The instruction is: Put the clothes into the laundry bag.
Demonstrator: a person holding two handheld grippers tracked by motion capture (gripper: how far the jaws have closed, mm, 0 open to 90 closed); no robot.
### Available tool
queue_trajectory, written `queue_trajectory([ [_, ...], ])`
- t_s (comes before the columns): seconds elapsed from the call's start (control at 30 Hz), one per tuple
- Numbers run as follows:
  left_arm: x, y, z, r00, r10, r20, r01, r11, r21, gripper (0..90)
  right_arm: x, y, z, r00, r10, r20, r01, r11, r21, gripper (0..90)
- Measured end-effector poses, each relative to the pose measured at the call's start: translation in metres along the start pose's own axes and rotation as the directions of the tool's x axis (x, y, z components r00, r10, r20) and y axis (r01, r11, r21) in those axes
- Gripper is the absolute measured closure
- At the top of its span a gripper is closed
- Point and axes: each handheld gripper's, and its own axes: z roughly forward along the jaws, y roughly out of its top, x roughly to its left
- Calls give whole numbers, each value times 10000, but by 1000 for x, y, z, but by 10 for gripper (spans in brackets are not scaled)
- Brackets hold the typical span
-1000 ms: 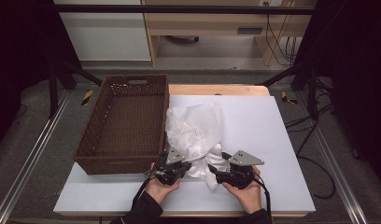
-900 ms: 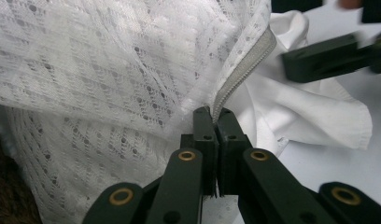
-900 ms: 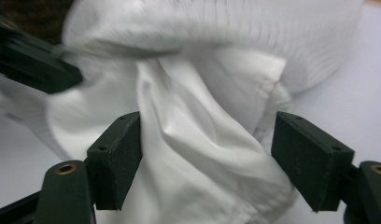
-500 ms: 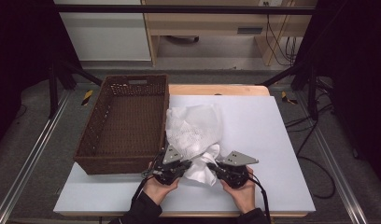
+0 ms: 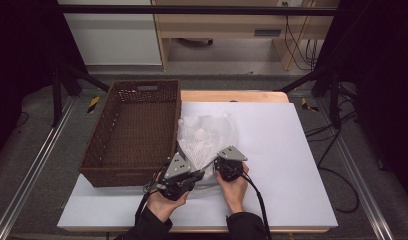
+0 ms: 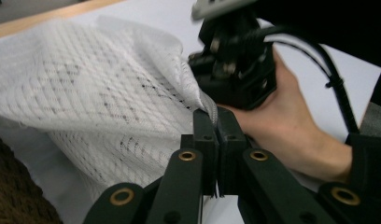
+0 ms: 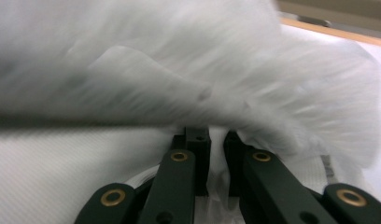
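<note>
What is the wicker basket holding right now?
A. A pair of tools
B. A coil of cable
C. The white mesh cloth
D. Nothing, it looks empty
D: the basket shows only its bare woven bottom, while the white mesh cloth lies beside it on the table, pinched by both grippers.

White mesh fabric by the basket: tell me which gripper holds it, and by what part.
Both do. The left gripper pinches the white mesh fabric at its near edge; the right gripper is shut on a fold of that same near edge.
</note>
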Motion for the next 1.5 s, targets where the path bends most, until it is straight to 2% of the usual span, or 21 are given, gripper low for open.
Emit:
queue_trajectory([
  [0.1,5,-7,10,9998,-179,2,179,9993,340,884,1,1,-4,9999,-158,2,158,9999,34,815],
  [0.2,10,-16,25,9995,-257,-191,270,9969,742,884,-5,4,-20,9949,182,-995,-165,9997,181,670],
  [0.3,15,-25,39,9988,-405,-279,434,9926,1136,884,-13,3,-44,9762,355,-2141,-251,9984,511,518],
  [0.37,19,-28,45,9980,-555,-314,590,9906,1235,884,-19,-1,-62,9635,413,-2643,-287,9983,513,452],
  [0.5,20,-28,49,9976,-561,-404,607,9907,1221,884,-22,-14,-80,9677,-141,-2518,278,9983,509,361],
  [0.6,18,-27,48,9978,-458,-479,513,9915,1195,884,-15,-18,-66,9639,-293,-2645,548,9945,894,345],
  [0.63,18,-27,48,9978,-458,-479,513,9915,1195,884,-15,-18,-66,9639,-293,-2645,548,9945,894,345],
  [0.67,16,-26,46,9978,-368,-542,427,9928,1120,884,-4,-19,-48,9605,-641,-2707,985,9884,1155,399],
  [0.7,16,-26,44,9980,-382,-497,434,9932,1079,884,0,-18,-44,9595,-727,-2723,1090,9866,1210,416],
  [0.77,13,-23,41,9986,-315,-428,355,9947,968,884,5,-17,-33,9564,-953,-2759,1345,9827,1270,539],
  [0.83,9,-20,38,9990,-221,-379,253,9960,862,884,4,-15,-26,9616,-755,-2639,1158,9833,1407,715],
  [0.9,4,-15,33,9995,-71,-323,92,9978,654,885,1,-14,-22,9610,-136,-2764,589,9859,1566,829],
  [0.97,1,-9,25,9995,76,-306,-63,9991,423,884,2,-12,-26,9576,113,-2877,343,9876,1529,848],
  [1.03,-1,-4,17,9993,173,-329,-168,9998,141,884,9,-9,-34,9437,-57,-3308,455,9926,1127,849],
  [1.1,-1,0,11,9997,122,-233,-122,9999,3,885,16,-2,-40,9359,-182,-3519,440,9969,657,849],
  [1.17,-1,2,7,9998,92,-193,-94,9999,-134,885,21,5,-35,9445,-249,-3276,397,9985,386,847],
  [1.27,0,1,1,10000,-55,57,56,9998,-177,886,19,8,-11,9605,376,-2756,-251,9985,490,845],
  [1.33,-1,-2,-1,9999,-74,140,75,9999,-100,887,12,6,4,9820,552,-1806,-480,9979,436,845],
  [1.4,-1,-6,-1,9998,-72,169,71,10000,69,887,5,6,13,9979,476,-435,-460,9982,376,845],
  [1.47,1,-12,4,9997,-142,220,136,9995,286,886,-2,8,17,9977,642,228,-652,9970,429,843],
  [1.5,2,-14,7,9996,-196,201,188,9991,385,885,-3,9,19,9984,381,427,-402,9979,501,840],
])
